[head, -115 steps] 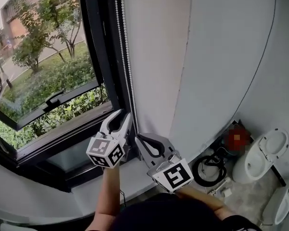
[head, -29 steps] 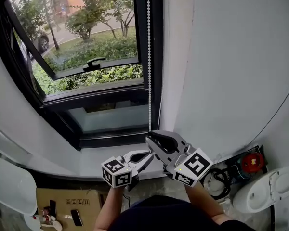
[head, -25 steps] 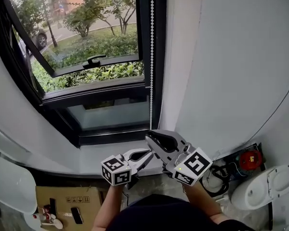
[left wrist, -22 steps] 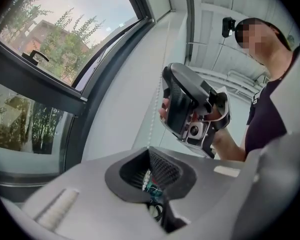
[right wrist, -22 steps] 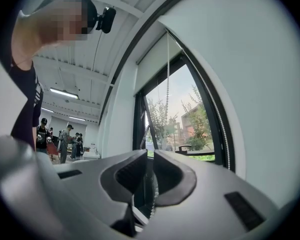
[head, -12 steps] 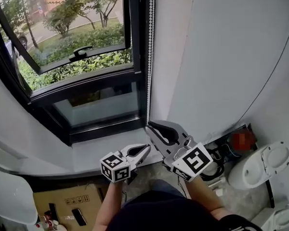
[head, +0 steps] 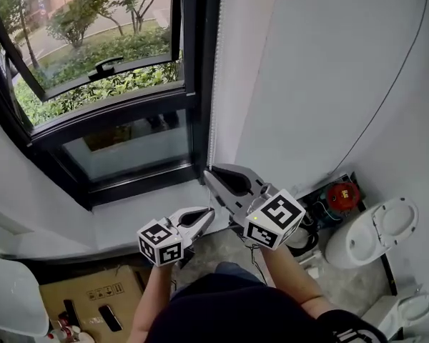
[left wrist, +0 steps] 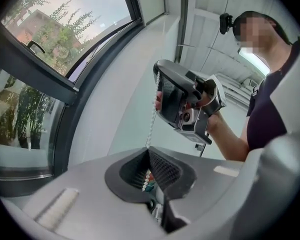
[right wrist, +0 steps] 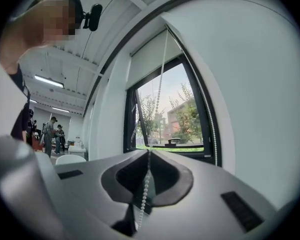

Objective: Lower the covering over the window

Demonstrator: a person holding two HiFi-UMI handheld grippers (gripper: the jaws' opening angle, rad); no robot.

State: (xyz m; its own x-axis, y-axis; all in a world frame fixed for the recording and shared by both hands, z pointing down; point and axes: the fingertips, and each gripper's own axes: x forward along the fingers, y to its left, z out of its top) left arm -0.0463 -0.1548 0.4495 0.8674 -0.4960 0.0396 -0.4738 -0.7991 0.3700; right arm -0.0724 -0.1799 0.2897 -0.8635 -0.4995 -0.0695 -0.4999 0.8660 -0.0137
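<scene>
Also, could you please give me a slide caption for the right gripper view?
Right gripper, jaws opening, with the bead chain between them, before the window.

Office-like hall: ceiling strip lights (right wrist: 48, 80), white chairs (head: 372, 234), cardboard box (head: 86, 295), floor cables (head: 305, 239)

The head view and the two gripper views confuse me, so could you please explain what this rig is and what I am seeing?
There is no robot: a person holds hand tongs in each hand. The head view comes from a camera on the person's head, looking down; the other two come from cameras riding on the tongs. The left tongs sit lower, the right tongs above, beside the window. Both grip the white bead chain that works the roller blind; the right pair's jaws are opening, with the chain between them. The blind covers only the window's top.
</scene>
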